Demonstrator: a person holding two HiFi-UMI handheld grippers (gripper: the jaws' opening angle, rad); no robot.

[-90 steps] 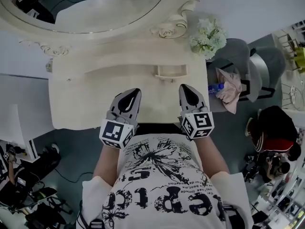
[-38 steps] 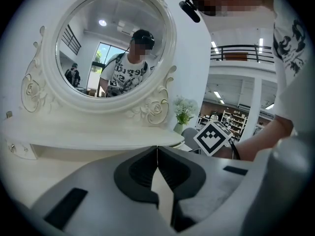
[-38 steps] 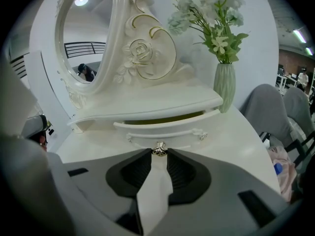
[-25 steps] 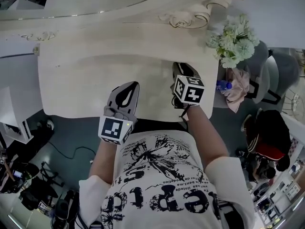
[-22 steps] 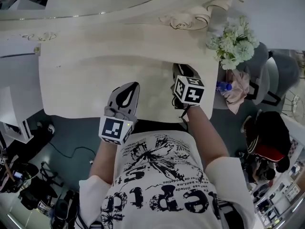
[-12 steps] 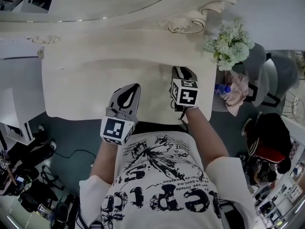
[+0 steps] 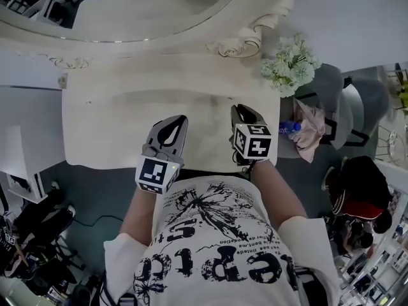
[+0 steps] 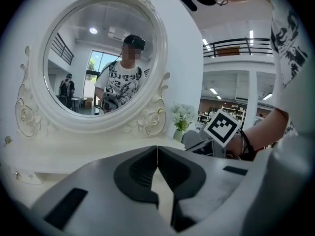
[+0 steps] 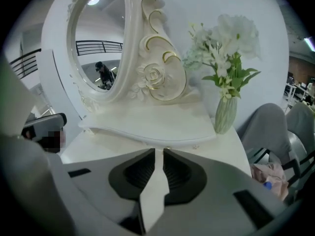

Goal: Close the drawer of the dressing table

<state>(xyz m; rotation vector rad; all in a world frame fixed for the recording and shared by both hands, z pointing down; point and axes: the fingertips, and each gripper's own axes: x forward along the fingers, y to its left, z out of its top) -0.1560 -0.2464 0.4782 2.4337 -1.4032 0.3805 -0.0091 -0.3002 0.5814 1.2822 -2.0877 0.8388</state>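
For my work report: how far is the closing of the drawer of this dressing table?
Done: the drawer looks pushed in, flush with the shelf front. In hand: nothing; the left gripper is shut and empty, the right gripper's jaws are closing on nothing. Left: apparently nothing.

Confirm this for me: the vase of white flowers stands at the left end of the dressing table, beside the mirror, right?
No. The vase of white flowers stands at the right end of the dressing table, beside the mirror, as the head view shows.
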